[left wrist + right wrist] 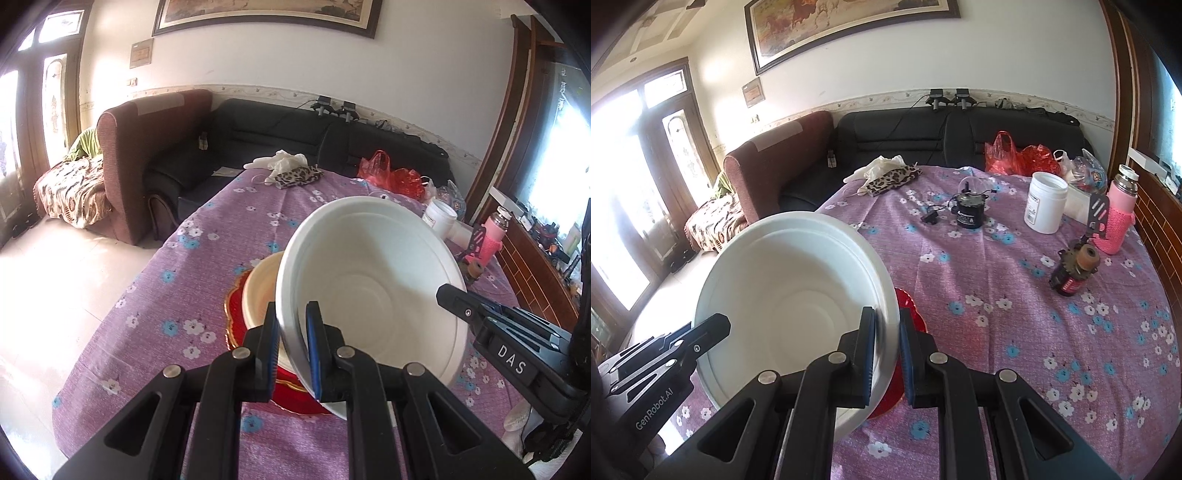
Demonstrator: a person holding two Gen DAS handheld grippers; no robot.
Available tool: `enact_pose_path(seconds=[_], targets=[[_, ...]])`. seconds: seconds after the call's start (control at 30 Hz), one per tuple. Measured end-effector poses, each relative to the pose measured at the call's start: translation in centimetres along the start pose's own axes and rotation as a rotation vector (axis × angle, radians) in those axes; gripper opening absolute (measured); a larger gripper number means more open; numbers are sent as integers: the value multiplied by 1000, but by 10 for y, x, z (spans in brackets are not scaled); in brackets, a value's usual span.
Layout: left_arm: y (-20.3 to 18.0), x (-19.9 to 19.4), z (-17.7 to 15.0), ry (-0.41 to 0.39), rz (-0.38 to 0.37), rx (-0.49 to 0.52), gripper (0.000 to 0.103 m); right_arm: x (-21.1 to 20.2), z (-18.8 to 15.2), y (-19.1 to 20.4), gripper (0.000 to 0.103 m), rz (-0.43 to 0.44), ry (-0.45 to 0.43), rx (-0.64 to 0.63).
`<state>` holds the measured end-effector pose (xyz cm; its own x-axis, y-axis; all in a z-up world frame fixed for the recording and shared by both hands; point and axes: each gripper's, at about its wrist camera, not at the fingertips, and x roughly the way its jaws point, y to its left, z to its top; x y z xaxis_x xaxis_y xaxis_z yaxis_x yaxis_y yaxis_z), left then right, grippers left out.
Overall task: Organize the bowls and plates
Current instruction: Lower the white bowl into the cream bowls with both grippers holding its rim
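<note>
A large white bowl hangs tilted above the table, gripped on both sides of its rim. My left gripper is shut on the bowl's left rim. My right gripper is shut on the opposite rim and shows at the right edge of the left wrist view. Below the white bowl sits a cream bowl on a red plate with a gold edge. Most of the red plate is hidden behind the white bowl.
The table wears a purple flowered cloth. On it are a white jar, a pink flask, a small black motor, a dark can, red bags and a leopard-print pouch. A sofa stands beyond.
</note>
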<state>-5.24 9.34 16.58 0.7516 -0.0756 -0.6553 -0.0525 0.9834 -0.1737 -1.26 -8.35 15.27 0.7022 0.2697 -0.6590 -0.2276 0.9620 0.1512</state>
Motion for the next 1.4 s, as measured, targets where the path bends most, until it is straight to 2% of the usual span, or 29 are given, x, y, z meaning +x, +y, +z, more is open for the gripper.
enact_pose_path(seconds=[0.47, 0.67, 1.03, 1.4], targets=[[21, 17, 28, 9, 39, -15, 13, 29, 24, 18, 14, 23, 36, -6], [25, 32, 26, 41, 55, -25, 13, 46, 22, 20, 14, 15, 72, -10], [34, 66, 18, 140, 31, -61, 13, 68, 22, 19, 14, -24, 127, -26], [37, 76, 17, 167, 16, -75, 14, 83, 22, 16, 14, -37, 164, -22]])
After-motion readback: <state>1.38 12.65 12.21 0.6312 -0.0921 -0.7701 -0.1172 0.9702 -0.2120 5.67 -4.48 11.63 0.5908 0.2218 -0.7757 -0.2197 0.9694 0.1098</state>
